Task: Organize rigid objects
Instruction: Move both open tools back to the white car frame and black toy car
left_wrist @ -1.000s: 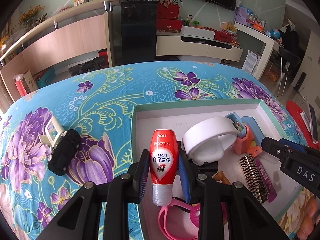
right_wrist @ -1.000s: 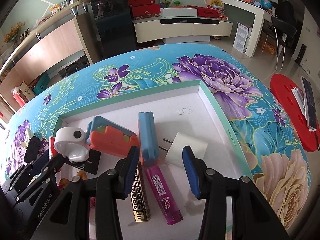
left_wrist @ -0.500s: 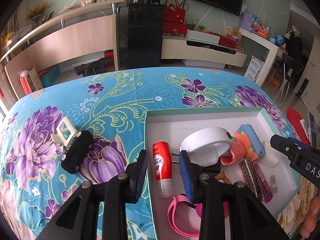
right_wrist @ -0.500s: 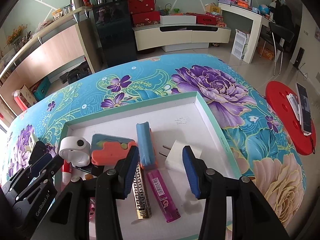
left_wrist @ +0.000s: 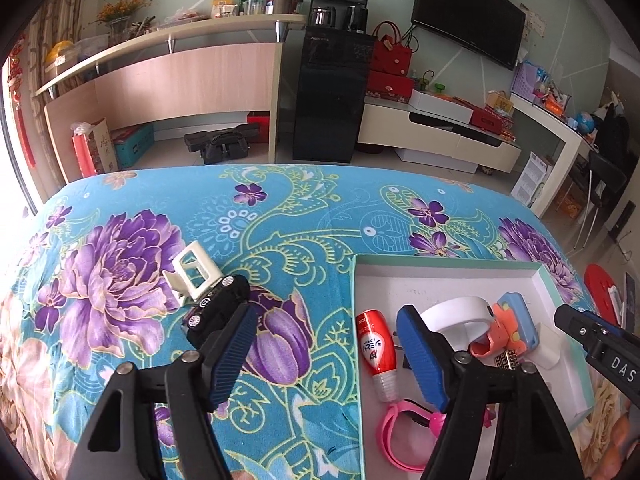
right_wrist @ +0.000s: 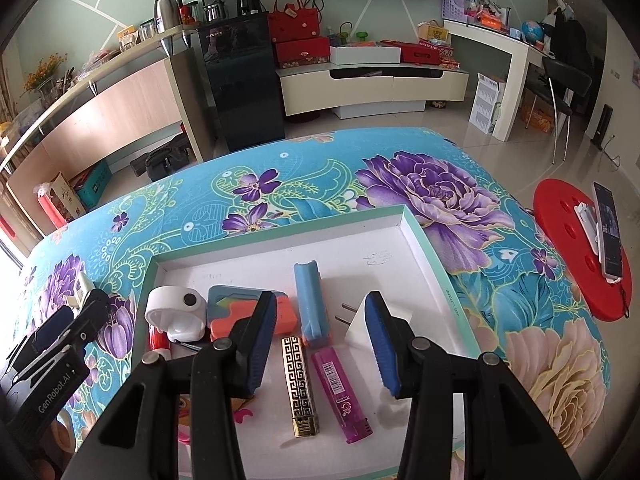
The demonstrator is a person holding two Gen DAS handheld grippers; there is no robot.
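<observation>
Looking steeply down along each tool's fingers, close above the tabletop (left_wrist: 280, 208); sharing the white tray (left_wrist: 448, 276) (right_wrist: 280, 258) and far wall.

wall: pale green, TV (left_wrist: 470, 20) | floor: glossy tile | furniture: wooden shelf (left_wrist: 168, 36), black cabinet (left_wrist: 330, 92)

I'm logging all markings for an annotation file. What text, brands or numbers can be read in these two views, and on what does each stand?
"GenRobot.AI": on the left tongs, seen from the right wrist.
"DAS": on the right tongs, cut off at the picture's edge.
Red tube: white lettering, not legible.
Purple lighter: barcode and print, too small.
Tray: rim print and pen marks on the floor, unreadable.
</observation>
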